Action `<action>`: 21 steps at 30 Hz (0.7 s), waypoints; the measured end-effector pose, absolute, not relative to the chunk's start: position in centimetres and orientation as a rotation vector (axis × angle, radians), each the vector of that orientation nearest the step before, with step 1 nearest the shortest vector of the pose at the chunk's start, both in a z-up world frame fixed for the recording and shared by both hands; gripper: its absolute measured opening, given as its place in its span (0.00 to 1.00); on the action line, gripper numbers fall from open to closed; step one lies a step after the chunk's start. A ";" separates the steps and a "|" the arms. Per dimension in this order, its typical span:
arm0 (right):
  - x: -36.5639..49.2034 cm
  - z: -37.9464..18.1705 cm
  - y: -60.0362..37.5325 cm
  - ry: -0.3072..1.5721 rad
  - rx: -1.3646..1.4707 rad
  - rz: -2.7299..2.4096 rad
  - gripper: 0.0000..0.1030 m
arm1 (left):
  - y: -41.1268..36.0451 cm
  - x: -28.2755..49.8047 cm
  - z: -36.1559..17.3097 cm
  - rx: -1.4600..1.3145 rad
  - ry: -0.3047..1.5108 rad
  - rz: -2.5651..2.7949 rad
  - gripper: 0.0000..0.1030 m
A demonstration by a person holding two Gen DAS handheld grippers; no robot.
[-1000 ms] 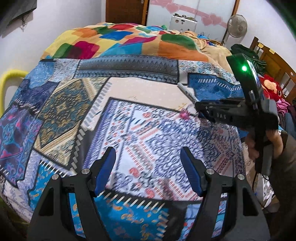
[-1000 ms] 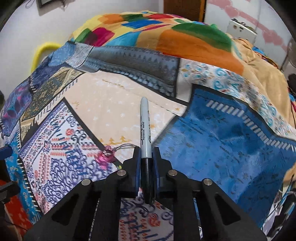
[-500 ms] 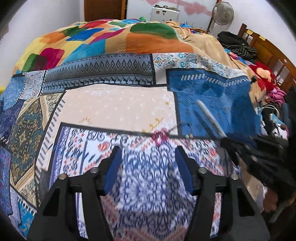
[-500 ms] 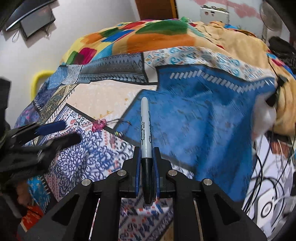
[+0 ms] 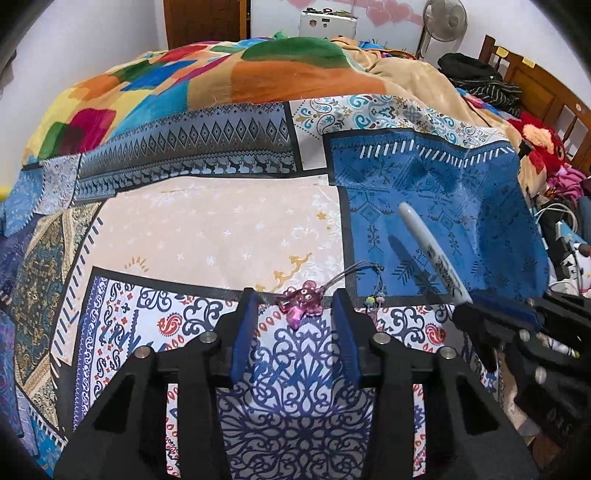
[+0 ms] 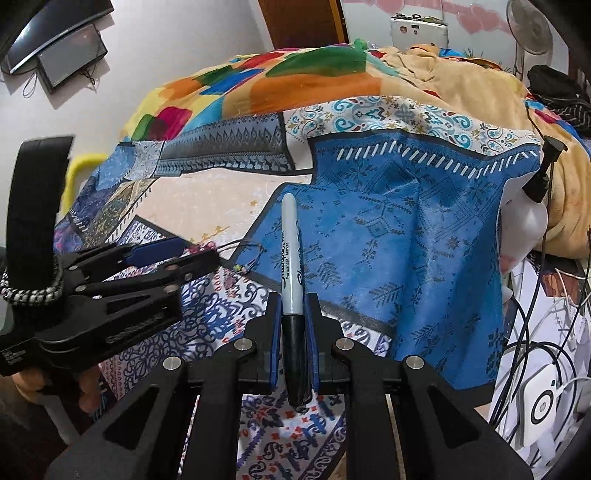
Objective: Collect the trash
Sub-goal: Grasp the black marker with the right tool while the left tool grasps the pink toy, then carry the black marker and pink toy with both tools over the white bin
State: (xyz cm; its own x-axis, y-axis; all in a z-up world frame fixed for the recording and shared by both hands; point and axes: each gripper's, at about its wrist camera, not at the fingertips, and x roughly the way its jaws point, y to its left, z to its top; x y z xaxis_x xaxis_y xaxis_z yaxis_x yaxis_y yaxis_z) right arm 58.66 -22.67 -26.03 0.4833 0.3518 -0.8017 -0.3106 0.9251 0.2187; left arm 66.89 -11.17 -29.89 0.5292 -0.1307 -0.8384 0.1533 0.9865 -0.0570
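A pink charm on a thin cord [image 5: 302,303] lies on the patchwork bedspread [image 5: 221,236]. My left gripper [image 5: 295,306] is open, its blue pads either side of the charm, just short of it. My right gripper [image 6: 292,308] is shut on a grey-and-black permanent marker [image 6: 290,258] and holds it above the blue patch; the marker also shows in the left wrist view [image 5: 430,251]. The left gripper appears in the right wrist view [image 6: 177,254], with the charm mostly hidden behind it.
A colourful blanket [image 5: 221,74] is heaped at the far end of the bed. A white spray bottle [image 6: 528,221], cables and a white device [image 6: 543,402] sit off the bed's right edge. A wooden headboard [image 5: 535,85], clothes and a fan [image 5: 439,18] stand at the right.
My left gripper has moved forward and right until its pads flank the pink charm. My right gripper has lifted the marker off the bed and drawn back to the right.
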 end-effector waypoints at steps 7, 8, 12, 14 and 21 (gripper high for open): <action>57.0 -25.5 -21.5 0.966 0.003 0.397 0.11 | -10.0 66.0 -29.3 -0.060 1.024 -0.182 0.25; 56.8 -25.2 -21.4 0.963 0.001 0.397 0.11 | -10.0 65.6 -29.1 -0.062 1.023 -0.184 0.25; 55.8 -23.8 -21.3 0.954 0.013 0.399 0.11 | -9.9 63.3 -26.8 -0.034 0.993 -0.187 0.25; 55.3 -22.9 -21.1 0.945 0.017 0.402 0.11 | -9.6 61.7 -24.8 -0.022 0.960 -0.188 0.25; 52.1 -18.0 -20.2 0.883 0.005 0.420 0.11 | -8.2 55.7 -17.2 -0.016 0.839 -0.173 0.25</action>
